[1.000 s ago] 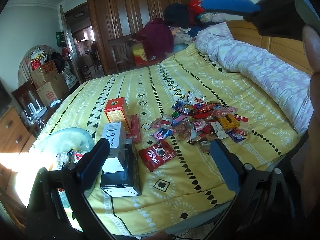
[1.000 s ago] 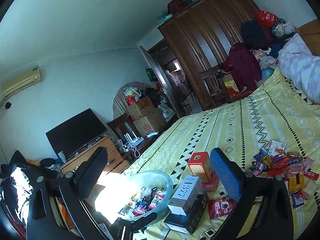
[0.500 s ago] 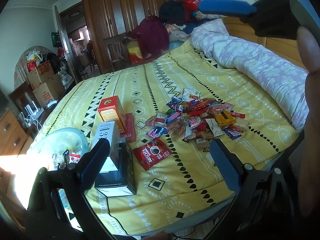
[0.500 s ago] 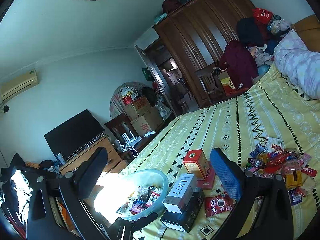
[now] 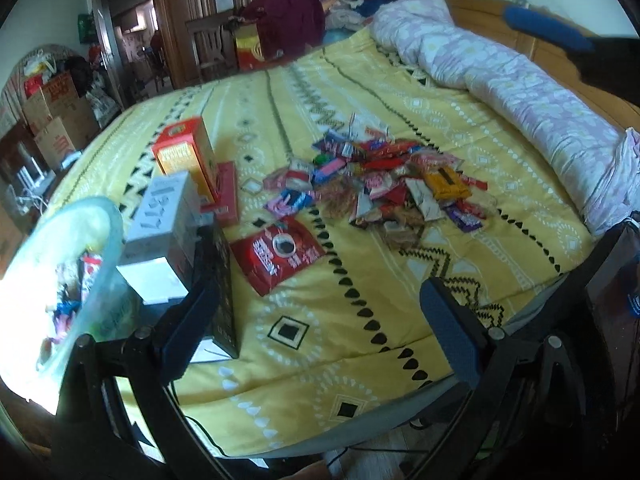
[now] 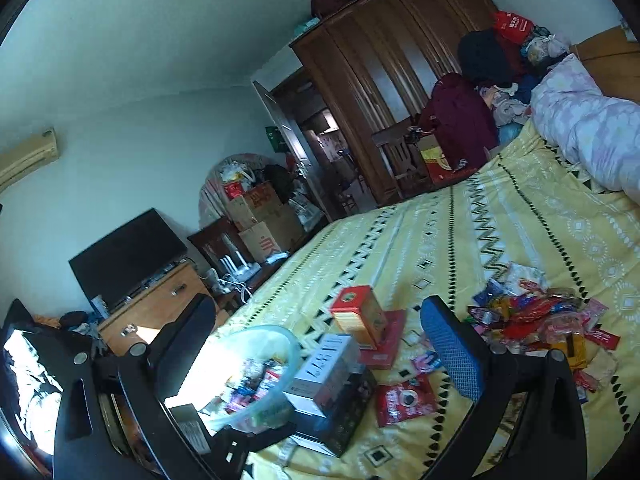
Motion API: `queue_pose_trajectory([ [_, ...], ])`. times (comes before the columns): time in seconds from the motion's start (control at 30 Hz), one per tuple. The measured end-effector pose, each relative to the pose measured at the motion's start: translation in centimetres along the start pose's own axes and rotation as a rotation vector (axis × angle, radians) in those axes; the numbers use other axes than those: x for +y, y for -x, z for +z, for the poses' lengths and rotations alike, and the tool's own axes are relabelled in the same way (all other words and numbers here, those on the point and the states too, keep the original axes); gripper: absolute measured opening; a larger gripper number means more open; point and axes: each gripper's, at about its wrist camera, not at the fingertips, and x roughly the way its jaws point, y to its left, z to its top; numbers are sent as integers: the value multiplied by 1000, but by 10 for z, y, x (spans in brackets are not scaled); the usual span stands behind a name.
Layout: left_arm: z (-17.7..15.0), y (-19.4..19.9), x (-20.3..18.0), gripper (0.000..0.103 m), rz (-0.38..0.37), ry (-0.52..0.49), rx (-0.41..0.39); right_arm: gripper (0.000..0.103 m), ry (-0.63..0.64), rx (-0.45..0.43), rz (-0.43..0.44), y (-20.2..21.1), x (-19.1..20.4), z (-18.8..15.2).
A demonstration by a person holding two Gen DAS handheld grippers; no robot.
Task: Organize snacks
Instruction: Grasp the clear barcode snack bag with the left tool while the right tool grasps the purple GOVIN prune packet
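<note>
One yellow patterned bed [image 5: 360,112] carries everything. One clear bowl [image 5: 106,248] of snacks sits near left. Four boxes [image 5: 160,220] cluster beside it. One loose pile of snack packets [image 5: 384,176] lies centre-right, one red coffee sachet [image 5: 280,254] nearer. Left gripper [image 5: 316,324] and right gripper [image 6: 320,344] both hover spread wide, empty.

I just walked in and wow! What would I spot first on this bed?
A heap of bright wrapped snacks in the middle of the yellow patterned bedspread. To its left lie a red coffee packet, stacked boxes, and a clear plastic bowl already holding some snacks.
</note>
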Motion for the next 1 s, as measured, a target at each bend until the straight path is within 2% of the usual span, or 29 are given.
queue_pose_trajectory([
  [0.13, -10, -37, 6, 87, -75, 9, 80, 103, -120, 134, -167, -8, -83, -40],
  [0.23, 0, -60, 5, 86, -146, 16, 98, 103, -232, 214, -236, -7, -138, -73],
  [0.3, 13, -79, 3, 86, -186, 29, 122, 103, -265, 252, -269, -6, -159, -89],
  [0.43, 44, -134, -5, 87, -280, 76, 174, 103, -312, 309, -287, -8, -189, -111],
  [0.5, 52, -169, -14, 86, -304, 89, 230, 103, -321, 314, -286, -8, -198, -115],
  [0.63, 55, -220, -33, 86, -290, 68, 294, 103, -331, 316, -280, -12, -210, -112],
  [0.77, 56, -241, -47, 86, -290, 67, 285, 103, -343, 319, -282, -15, -223, -114],
  [0.8, 55, -240, -52, 83, -299, 55, 276, 103, -347, 319, -284, -15, -225, -114],
  [0.83, 54, -237, -56, 70, -315, 37, 272, 103, -351, 321, -287, -16, -227, -115],
  [0.9, 48, -227, -66, 53, -401, -2, 287, 103, -355, 326, -291, -18, -231, -119],
  [0.93, 44, -221, -73, 48, -451, -33, 307, 103, -358, 329, -291, -18, -232, -121],
  [1.0, 30, -204, -86, 47, -558, -97, 349, 103, -364, 334, -289, -21, -233, -124],
])
